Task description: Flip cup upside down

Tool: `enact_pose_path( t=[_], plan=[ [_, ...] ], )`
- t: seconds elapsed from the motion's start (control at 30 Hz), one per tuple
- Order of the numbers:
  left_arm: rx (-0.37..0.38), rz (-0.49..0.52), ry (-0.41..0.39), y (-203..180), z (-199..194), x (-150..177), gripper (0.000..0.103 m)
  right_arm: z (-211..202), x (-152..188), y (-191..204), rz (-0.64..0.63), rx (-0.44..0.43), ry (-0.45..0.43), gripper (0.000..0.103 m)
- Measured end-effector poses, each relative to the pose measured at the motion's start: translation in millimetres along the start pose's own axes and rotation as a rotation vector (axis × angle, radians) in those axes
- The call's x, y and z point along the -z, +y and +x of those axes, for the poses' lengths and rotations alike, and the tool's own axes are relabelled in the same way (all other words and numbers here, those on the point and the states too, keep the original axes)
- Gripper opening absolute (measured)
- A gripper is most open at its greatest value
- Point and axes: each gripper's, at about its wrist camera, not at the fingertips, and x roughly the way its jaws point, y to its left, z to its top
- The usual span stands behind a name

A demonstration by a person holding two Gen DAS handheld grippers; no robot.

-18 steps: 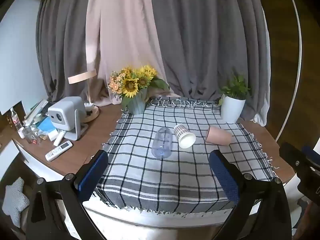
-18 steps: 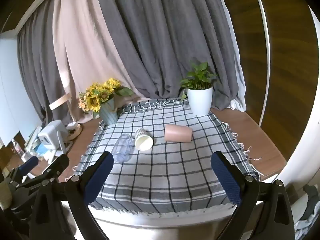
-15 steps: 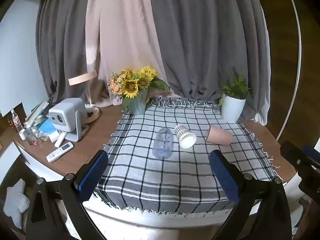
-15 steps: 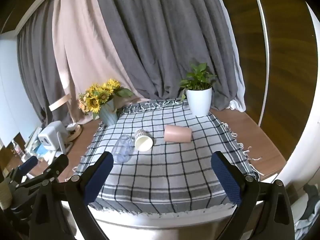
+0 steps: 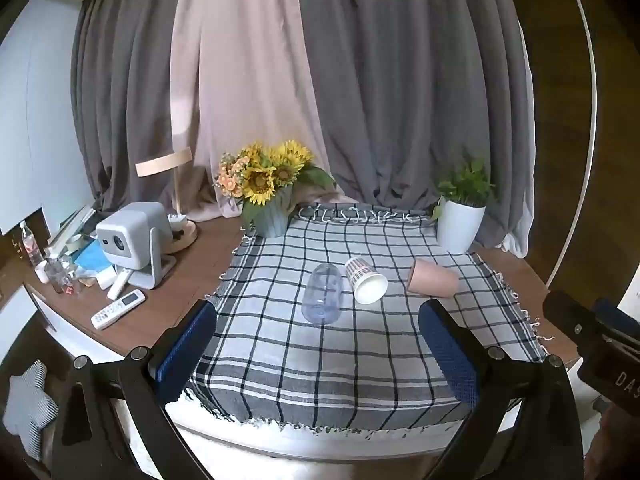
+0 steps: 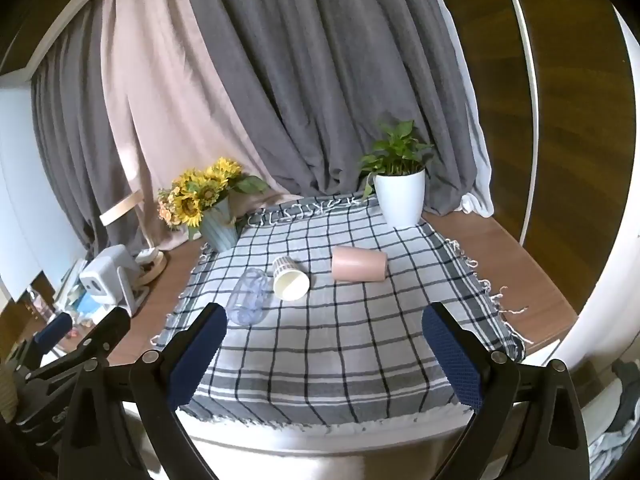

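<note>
Three cups lie on their sides on the checked cloth (image 5: 360,356): a clear plastic cup (image 5: 322,293) on the left, a patterned paper cup (image 5: 365,280) in the middle with its mouth toward me, and a pink cup (image 5: 433,278) on the right. They also show in the right wrist view: the clear cup (image 6: 249,297), the paper cup (image 6: 290,278), the pink cup (image 6: 359,264). My left gripper (image 5: 318,346) is open and empty, short of the table's front edge. My right gripper (image 6: 323,354) is open and empty, also short of the front edge.
A sunflower vase (image 5: 271,208) stands at the cloth's back left, a white potted plant (image 5: 460,220) at the back right. A projector (image 5: 134,238), lamp (image 5: 170,184), remote (image 5: 118,309) and small bottles sit on the wooden table to the left.
Both views have shifted very slightly; the table and cups sit a touch differently in frame. The cups have not moved and both grippers remain open.
</note>
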Motion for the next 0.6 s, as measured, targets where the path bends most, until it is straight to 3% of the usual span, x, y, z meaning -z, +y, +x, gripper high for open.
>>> enact_pose_path(
  t=[0.6],
  plan=[
    [0.007,-0.009,-0.01,2.2,-2.1,-0.7,0.103,-1.3,-3.7,1.4,0.001,-0.009,-0.006,0.099]
  ],
)
